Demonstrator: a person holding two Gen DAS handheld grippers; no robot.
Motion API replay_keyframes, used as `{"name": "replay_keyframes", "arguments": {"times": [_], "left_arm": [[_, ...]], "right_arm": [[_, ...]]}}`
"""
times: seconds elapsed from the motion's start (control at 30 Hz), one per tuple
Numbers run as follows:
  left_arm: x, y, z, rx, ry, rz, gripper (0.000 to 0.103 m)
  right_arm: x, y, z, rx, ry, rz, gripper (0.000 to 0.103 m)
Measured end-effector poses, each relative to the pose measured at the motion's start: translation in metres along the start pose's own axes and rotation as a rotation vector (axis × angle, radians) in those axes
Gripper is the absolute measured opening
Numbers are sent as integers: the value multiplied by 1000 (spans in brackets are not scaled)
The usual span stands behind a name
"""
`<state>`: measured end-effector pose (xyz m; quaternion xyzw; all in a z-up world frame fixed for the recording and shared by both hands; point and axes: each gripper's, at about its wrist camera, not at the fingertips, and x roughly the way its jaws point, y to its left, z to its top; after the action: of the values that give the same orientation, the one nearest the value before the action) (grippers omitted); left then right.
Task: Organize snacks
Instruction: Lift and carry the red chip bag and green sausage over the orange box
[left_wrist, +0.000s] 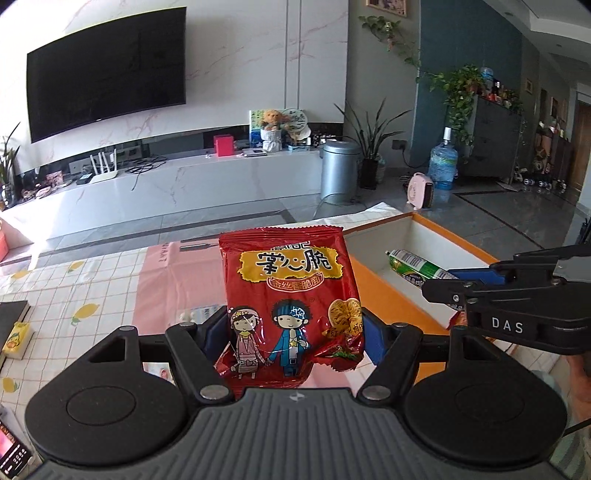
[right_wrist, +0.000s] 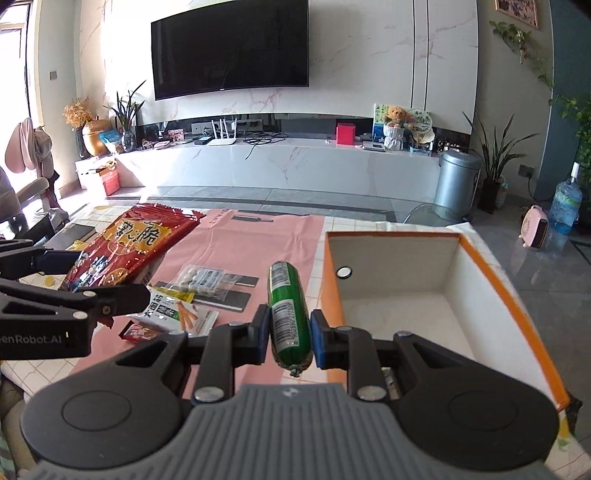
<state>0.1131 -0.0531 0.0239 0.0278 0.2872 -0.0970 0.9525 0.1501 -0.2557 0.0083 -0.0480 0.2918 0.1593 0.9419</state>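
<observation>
Up close, two black hand-held grippers each carry a snack above a worktop (right_wrist: 236, 236) covered with a pink cloth and a checked cloth.

In the left wrist view, the left hand-held gripper (left_wrist: 291, 332) has its blue pads pressed on either side of a red noodle-snack packet (left_wrist: 291, 295). The packet stands upright between the fingers, cartoon figures on its front and its crimped top edge above the fingertips. The jaws are set wide to span it. In the right wrist view the same packet shows at the left, tilted, clear of the cloth.

In the right wrist view, the right hand-held gripper (right_wrist: 290, 334) is closed narrowly on a green sausage-shaped snack (right_wrist: 290, 317). The snack lies lengthwise along the fingers, clamped near its lower end, its knotted tip pointing back toward the camera and its upper end reaching past the fingertips. It hangs just left of an open box with an orange rim (right_wrist: 498, 273) and white inner walls. The box's white floor looks bare apart from a small round disc (right_wrist: 344, 272) on its far wall.

On the pink cloth between the two hand-held grippers lie a clear bag of white candies (right_wrist: 205, 278), a white packet with orange sticks printed on it (right_wrist: 177, 314) and a small red wrapper (right_wrist: 142, 330).
</observation>
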Motion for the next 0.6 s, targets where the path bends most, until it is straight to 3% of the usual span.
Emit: {"name": "replay_keyframes", "arguments": {"times": [0.33,0.6], "left_arm": [[42,-62,46,135,19,-171,81],[93,-109,51,270,127,-285,81]], "right_arm": [[-1,-67,24,-84,65,-114,20],[26,-109,21,-139,201,-168,20]]}}
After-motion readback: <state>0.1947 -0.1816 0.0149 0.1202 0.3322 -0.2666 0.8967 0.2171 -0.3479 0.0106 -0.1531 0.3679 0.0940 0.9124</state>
